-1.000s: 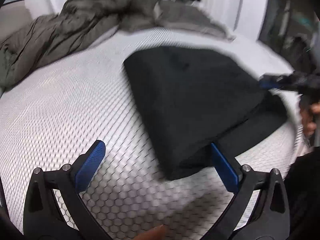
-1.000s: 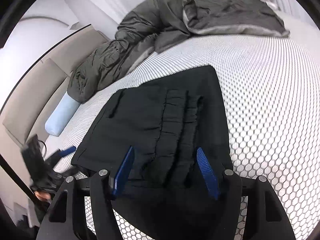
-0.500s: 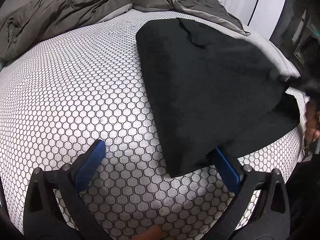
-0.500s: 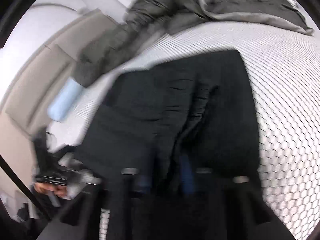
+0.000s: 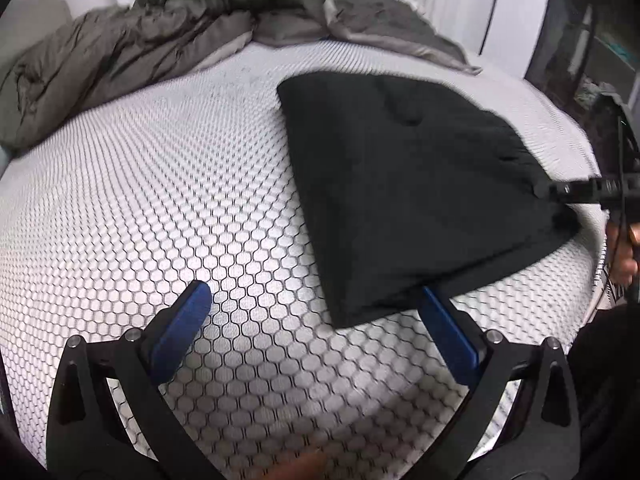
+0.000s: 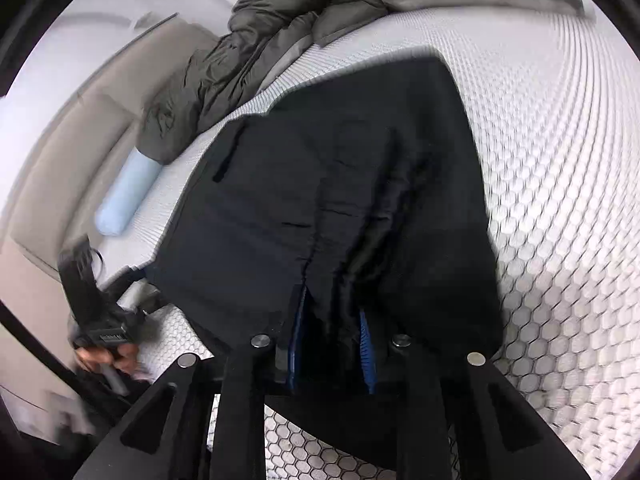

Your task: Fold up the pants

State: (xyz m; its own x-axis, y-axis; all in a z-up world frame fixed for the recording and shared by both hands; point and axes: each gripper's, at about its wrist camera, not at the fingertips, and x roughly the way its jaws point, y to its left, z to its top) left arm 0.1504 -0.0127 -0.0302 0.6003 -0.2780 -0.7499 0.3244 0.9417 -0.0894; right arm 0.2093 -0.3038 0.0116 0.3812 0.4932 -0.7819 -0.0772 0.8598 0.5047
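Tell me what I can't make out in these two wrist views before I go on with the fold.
- Right gripper fingertips: right wrist view, buried in a bunched ridge of the black pants; jaws have just been closing, then easing, with cloth between them.
- Same gripper in the left wrist view: tips hidden against the black cloth.
- Pants layers beneath: both views, covered by the top layer.
- Left gripper: open; its body is cut off by the bottom edge.

Since a second ago my right gripper (image 6: 332, 316) has closed from wide open onto a bunched ridge of the black pants (image 6: 340, 184), then eased slightly wider; fabric between pads.
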